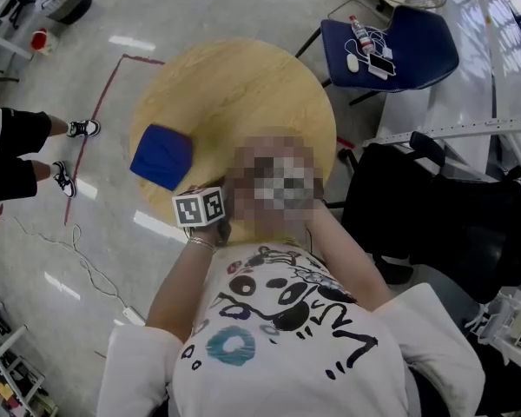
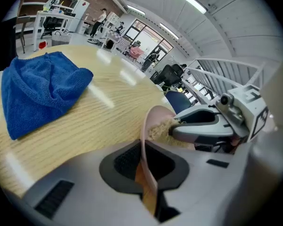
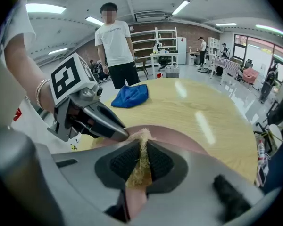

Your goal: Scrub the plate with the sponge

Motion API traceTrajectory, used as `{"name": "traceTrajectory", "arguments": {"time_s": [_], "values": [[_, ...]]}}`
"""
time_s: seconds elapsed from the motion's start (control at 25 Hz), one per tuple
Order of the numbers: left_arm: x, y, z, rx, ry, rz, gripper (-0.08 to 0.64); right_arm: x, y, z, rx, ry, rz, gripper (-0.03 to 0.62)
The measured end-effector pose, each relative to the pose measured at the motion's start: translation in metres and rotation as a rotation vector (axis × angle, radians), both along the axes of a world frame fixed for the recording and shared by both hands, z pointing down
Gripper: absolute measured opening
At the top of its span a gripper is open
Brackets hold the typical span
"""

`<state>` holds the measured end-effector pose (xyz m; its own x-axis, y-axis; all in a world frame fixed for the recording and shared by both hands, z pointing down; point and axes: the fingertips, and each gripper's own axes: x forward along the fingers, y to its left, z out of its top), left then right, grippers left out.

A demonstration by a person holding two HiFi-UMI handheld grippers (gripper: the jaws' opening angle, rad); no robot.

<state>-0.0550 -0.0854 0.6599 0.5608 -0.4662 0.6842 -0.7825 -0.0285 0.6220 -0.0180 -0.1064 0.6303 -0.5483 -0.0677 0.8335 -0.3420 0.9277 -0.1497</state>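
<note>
A round wooden table (image 1: 234, 94) is seen under both grippers, and a shiny grey floor (image 1: 174, 16) is spread all around it. A blue cloth (image 2: 37, 88) is laid on the table, ahead of the left gripper (image 2: 144, 167) and off to its left, well apart from it. The pink plate (image 2: 153, 119) is clamped by its rim between the left gripper's jaws and is held over the near part of the table. The sponge (image 3: 142, 142), tan and stringy, is pinched tight in the jaws of the right gripper (image 3: 140, 163). It is laid against the plate, just beside the left gripper's tips.

Ahead of both grippers the table top is bare wood, out to the far round edge. Past that edge, behind the cloth, a person (image 3: 115, 46) is seen standing, and shelves (image 3: 162, 41) are set farther back. A blue chair (image 1: 399, 50) is parked beyond the table, far off to the right. A black chair (image 1: 443, 215) is placed close by on the right gripper's side.
</note>
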Motion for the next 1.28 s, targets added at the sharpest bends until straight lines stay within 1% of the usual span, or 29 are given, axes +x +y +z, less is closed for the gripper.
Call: {"name": "traceTrajectory", "arguments": {"time_s": [0.12,0.2,0.4,0.48,0.6,0.72,1.12,1.28], "values": [[0.001,0.003,0.001,0.007,-0.014,0.019,0.031,0.004,-0.008,-0.013,0.022,-0.009,0.028,0.063],[0.003,0.005,0.001,0.016,-0.027,0.031,0.031,0.009,-0.005,-0.02,0.009,-0.013,0.03,0.063],[0.005,0.005,0.0,0.022,-0.033,0.013,0.031,0.02,0.031,-0.009,-0.061,0.026,-0.07,0.063],[0.004,0.004,0.001,0.021,-0.04,0.021,0.031,0.02,0.041,0.0,-0.081,0.039,-0.083,0.063],[0.004,0.003,0.0,0.021,-0.047,0.038,0.031,0.017,0.037,0.002,-0.071,0.026,-0.058,0.063],[0.004,0.004,0.0,0.023,-0.051,0.038,0.031,0.017,0.025,0.003,-0.055,0.011,-0.035,0.063],[0.003,0.006,0.001,0.023,-0.042,-0.005,0.031,0.032,-0.005,0.003,-0.014,0.005,0.063,0.063],[-0.001,0.006,0.001,0.018,-0.026,-0.042,0.031,0.041,-0.014,0.003,0.006,0.009,0.099,0.063]]}}
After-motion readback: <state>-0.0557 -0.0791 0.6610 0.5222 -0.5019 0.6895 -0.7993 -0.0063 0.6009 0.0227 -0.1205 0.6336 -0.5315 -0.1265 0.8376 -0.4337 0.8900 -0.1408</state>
